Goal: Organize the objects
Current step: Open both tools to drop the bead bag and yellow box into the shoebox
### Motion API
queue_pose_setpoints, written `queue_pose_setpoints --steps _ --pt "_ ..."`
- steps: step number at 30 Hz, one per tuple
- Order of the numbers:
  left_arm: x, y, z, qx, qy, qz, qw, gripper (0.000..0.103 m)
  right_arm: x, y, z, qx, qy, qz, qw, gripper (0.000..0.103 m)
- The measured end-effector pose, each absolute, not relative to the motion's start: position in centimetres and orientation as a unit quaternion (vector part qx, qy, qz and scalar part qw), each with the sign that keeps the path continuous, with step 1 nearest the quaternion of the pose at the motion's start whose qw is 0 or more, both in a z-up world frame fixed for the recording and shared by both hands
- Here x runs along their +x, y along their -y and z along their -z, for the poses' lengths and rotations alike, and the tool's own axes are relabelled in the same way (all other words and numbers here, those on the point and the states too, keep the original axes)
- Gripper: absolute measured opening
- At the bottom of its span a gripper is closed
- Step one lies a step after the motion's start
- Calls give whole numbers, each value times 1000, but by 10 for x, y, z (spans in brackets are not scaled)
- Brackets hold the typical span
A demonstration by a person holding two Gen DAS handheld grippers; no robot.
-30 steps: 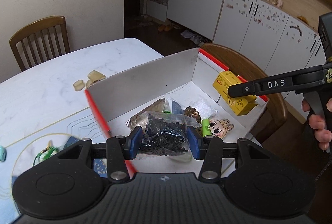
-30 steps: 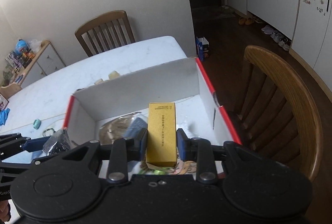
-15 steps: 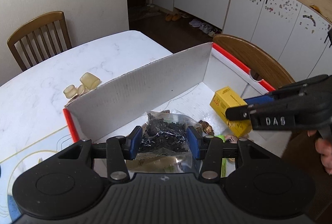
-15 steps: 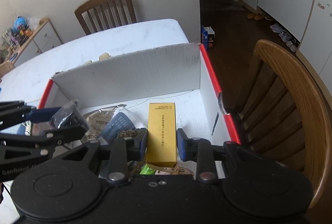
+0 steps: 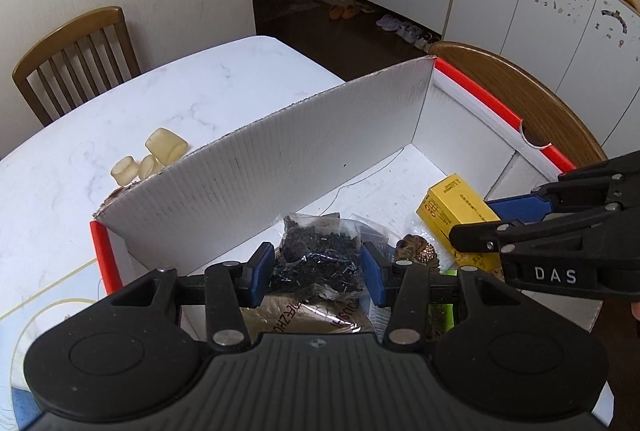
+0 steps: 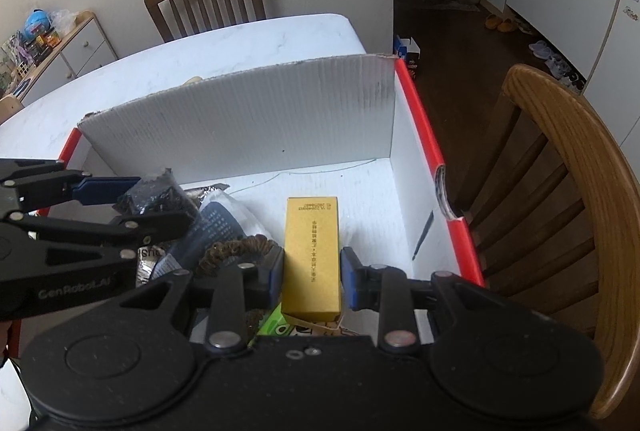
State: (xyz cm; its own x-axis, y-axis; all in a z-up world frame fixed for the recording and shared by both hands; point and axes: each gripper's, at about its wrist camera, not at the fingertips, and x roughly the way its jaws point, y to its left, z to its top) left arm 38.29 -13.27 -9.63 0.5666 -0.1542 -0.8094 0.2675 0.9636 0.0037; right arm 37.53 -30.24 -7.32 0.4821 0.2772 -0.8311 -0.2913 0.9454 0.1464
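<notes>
We have two things in hand over the white cardboard box (image 5: 280, 167). The left gripper (image 5: 316, 273) has its jaws closed on a clear bag of small black parts (image 5: 318, 255), held above the box's left half. The right gripper (image 6: 312, 271) has a yellow carton (image 6: 312, 251) between its jaws; the left pad looks to press on it, but a thin gap shows at the right pad, so we cannot tell whether the grip is firm or loosening.

We judge the step to be setting both down inside the box. To do it well, we should lower each until it rests on something before parting the jaws, and keep the two grippers apart, since they are near one another. The bare white floor toward the far right corner looks the best spot for the carton.

The bag is soft, crinkly film over loose, gritty pieces; it will likely sag and slump when let go. The carton is a rigid, smooth, long rectangular block with small print, and should lie flat. Beneath them lie a brown foil packet (image 5: 304, 315), a braided brown ring (image 6: 236, 251) and a green item (image 6: 276, 323).

The box has corrugated walls and red edges. It sits on a white marbled desk (image 5: 160, 103), where pale translucent cups (image 5: 152, 157) stand just beyond its far wall. Wooden chairs (image 6: 560, 191) stand around.
</notes>
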Motion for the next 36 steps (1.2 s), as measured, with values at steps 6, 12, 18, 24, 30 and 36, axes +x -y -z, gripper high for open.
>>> queue_pose_setpoints --steps 6,12,18,24,30,36 --pt "384 133 96 59 -451 116 883 47 379 303 75 -3 -485 -168 858 29" --pt "380 130 94 53 -447 110 886 65 378 306 72 0 -480 -173 860 30" --pt "374 127 89 51 -441 109 889 65 372 309 69 2 -477 -177 861 32" --pt "361 120 78 44 -428 113 896 65 363 312 60 6 -470 -184 863 40" --pt "345 108 63 28 -413 116 903 65 353 313 47 13 -459 -189 868 45" --pt "327 90 50 18 -397 115 910 65 338 311 33 15 -446 -195 874 45"
